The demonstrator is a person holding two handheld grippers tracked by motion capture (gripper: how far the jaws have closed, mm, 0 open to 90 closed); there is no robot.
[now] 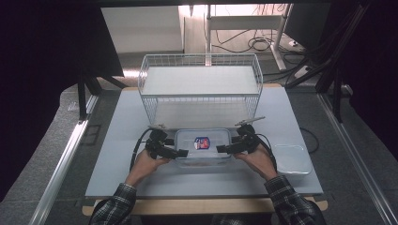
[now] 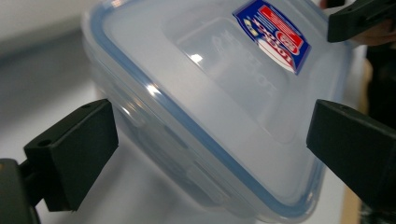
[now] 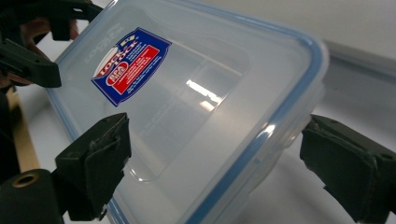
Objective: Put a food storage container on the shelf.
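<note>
Clear plastic box (image 1: 202, 145) with a blue-rimmed lid and a red-and-blue label (image 1: 202, 143) sits on the table (image 1: 117, 140), between the two grippers, just in front of the wire basket (image 1: 202, 86).

Left gripper (image 1: 180, 153): fingers (image 2: 74, 154) spread wide. In the left gripper view the box's end fills the gap between them, one finger right up at the box's side wall, the other out past the lid's rim. Contact unclear; not clamped.

Right gripper (image 1: 222, 148): fingers (image 3: 95, 163) also wide open. In the right gripper view the box's corner pokes between them, one finger low at the lid's near edge, the other off to the side wall with a small gap visible. Open around the box, not gripping.

From above, each gripper comes at a short end of the box, fingertips pointing inward toward each other, both hands (image 1: 148, 164) low on the table. The label lies midway between the two fingertips. A second clear lid (image 1: 292, 158) lies flat on the table just outside the right hand, apart from the fingers.
</note>
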